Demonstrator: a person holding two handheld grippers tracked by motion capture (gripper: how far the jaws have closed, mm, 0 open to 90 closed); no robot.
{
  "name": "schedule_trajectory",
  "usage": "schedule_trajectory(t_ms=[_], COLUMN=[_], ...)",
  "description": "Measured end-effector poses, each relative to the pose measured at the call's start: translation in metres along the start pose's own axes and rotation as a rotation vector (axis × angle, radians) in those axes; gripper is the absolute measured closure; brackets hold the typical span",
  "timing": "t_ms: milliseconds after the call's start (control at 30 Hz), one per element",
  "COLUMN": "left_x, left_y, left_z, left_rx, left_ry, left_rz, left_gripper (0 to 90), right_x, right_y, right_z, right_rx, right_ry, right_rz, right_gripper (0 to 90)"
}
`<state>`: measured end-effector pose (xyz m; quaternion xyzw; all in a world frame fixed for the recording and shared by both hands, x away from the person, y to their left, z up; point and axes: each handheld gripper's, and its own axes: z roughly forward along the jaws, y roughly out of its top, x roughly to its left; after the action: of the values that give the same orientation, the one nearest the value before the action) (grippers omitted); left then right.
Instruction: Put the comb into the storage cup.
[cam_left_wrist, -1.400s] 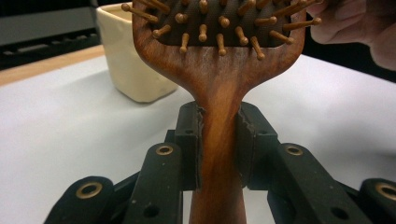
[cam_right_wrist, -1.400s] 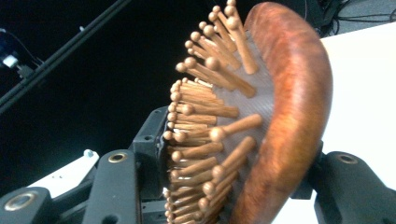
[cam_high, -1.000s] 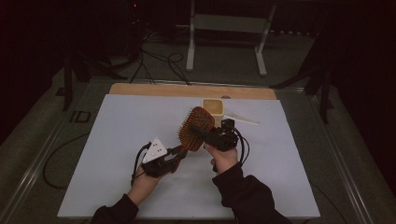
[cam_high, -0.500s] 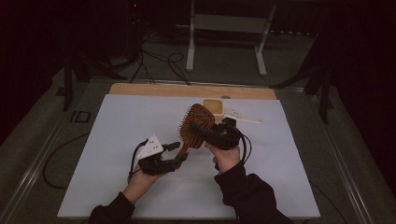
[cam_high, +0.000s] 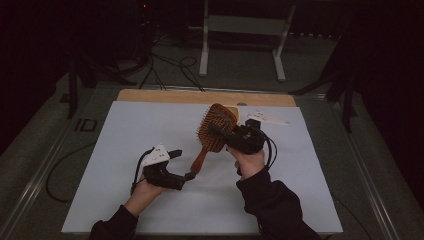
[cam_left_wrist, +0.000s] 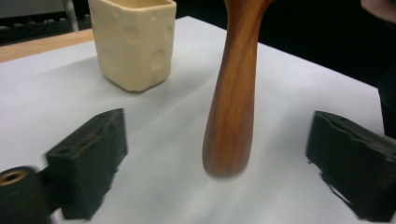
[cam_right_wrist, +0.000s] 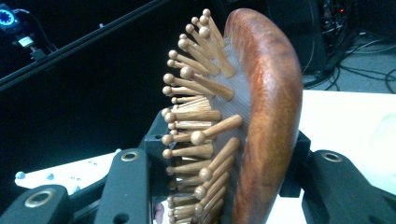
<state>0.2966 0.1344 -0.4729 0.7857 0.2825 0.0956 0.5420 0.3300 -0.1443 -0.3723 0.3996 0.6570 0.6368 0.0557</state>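
A wooden hairbrush (cam_high: 214, 131) is seen, reddish brown and shiny, with a wide round head and a smooth handle (cam_left_wrist: 232, 93). Its head is covered with small wooden pins (cam_right_wrist: 198, 135), each tipped with a little ball. The brush is held up off the white table (cam_high: 120, 135). Its long line is tilted, with the head up and far from the person and the handle pointed down toward the left gripper (cam_high: 186, 176). The head is squeezed between the two jaws of the right gripper (cam_right_wrist: 224, 186), so this gripper is clamped on the brush. The left gripper's jaws are spread wide apart, and nothing is held by them. The end of the handle is hung between these open jaws, and no touching can be seen. A cream cup (cam_left_wrist: 133, 42) with dents in its sides is stood on the table beyond the left gripper.
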Motion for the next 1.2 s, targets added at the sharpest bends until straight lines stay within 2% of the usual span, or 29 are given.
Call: schedule_trajectory(t_ms=[133,200,267,333,700,967,1067,1200], left_x=[0.004,0.006,0.009,0.011,0.019,0.021,0.021,0.023], left_y=[-0.006,-0.009,-0.011,-0.014,-0.032,-0.051,-0.055,-0.064], left_z=[-0.007,-0.012,-0.016,-0.022,-0.049,-0.066,-0.069,-0.079], left_rx=[0.010,0.020,0.026,0.019,0.041,0.076,0.083,0.097], left_ry=[-0.006,0.007,0.003,0.021,0.058,0.122,0.131,0.164], left_rz=[0.003,0.011,0.003,0.000,0.002,-0.010,-0.008,-0.017], left_gripper=[0.8,0.8,0.1,0.0,0.0,0.0,0.0,0.0], right_x=[-0.003,-0.004,-0.005,-0.006,-0.011,-0.015,-0.017,-0.025], right_y=[0.008,0.012,0.017,0.022,0.050,0.073,0.077,0.092], right_z=[-0.005,-0.007,-0.010,-0.012,-0.020,-0.025,-0.026,-0.028], right_rx=[-0.011,-0.019,-0.027,-0.031,-0.072,-0.107,-0.114,-0.131], right_ry=[-0.004,-0.011,-0.010,-0.015,-0.039,-0.064,-0.072,-0.098], right_rz=[-0.004,-0.014,-0.015,-0.024,-0.046,-0.070,-0.073,-0.067], right_gripper=[52.0,52.0,52.0,52.0,52.0,52.2,52.2,52.3])
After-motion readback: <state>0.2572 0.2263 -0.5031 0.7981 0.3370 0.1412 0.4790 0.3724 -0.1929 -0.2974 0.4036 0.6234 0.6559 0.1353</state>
